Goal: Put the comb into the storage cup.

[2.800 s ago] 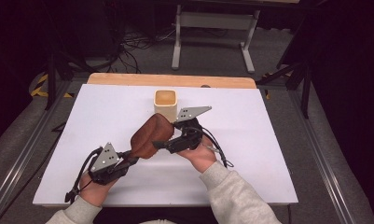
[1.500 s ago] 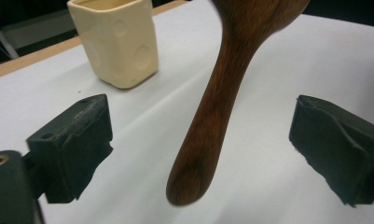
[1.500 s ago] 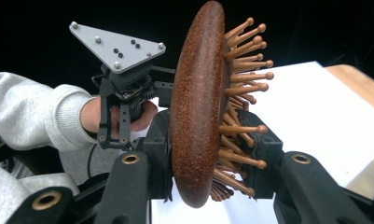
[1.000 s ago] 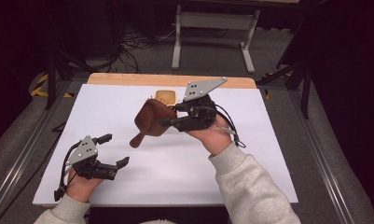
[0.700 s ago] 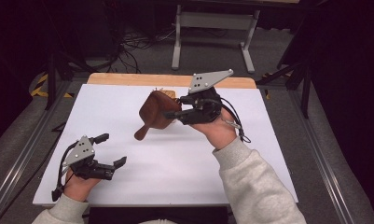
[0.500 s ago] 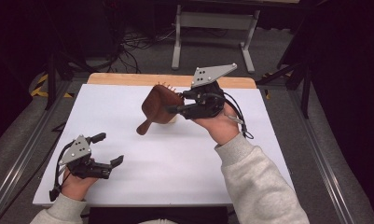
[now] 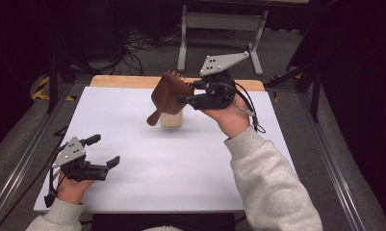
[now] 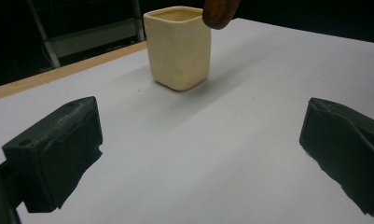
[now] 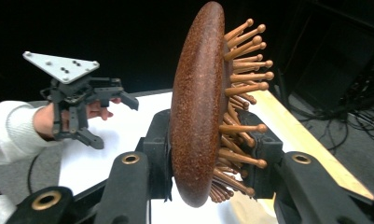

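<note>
A brown wooden hairbrush (image 7: pixel 169 94) hangs above the table with its handle pointing down, clamped at the head in my right gripper (image 7: pixel 183 96). In the right gripper view the hairbrush (image 9: pixel 198 107) stands on edge between the jaws of the right gripper (image 9: pixel 208 163), bristles to the right. Directly below the handle stands a cream square cup (image 7: pixel 172 119). My left gripper (image 7: pixel 104 150) rests low at the table's near left, open and empty. In its own view the left gripper (image 8: pixel 212 149) faces the cup (image 8: pixel 177 46), with the hairbrush handle tip (image 8: pixel 219 9) just over the rim.
The white tabletop (image 7: pixel 190 163) has a wooden strip (image 7: pixel 123 81) along its far edge. A metal stand (image 7: pixel 219 29) and cables lie on the floor beyond. Metal rails run along both sides of the table.
The left gripper let go of the brush and drew back to the near left. The right gripper lifted the brush and carried it toward the far side, over the cup.
</note>
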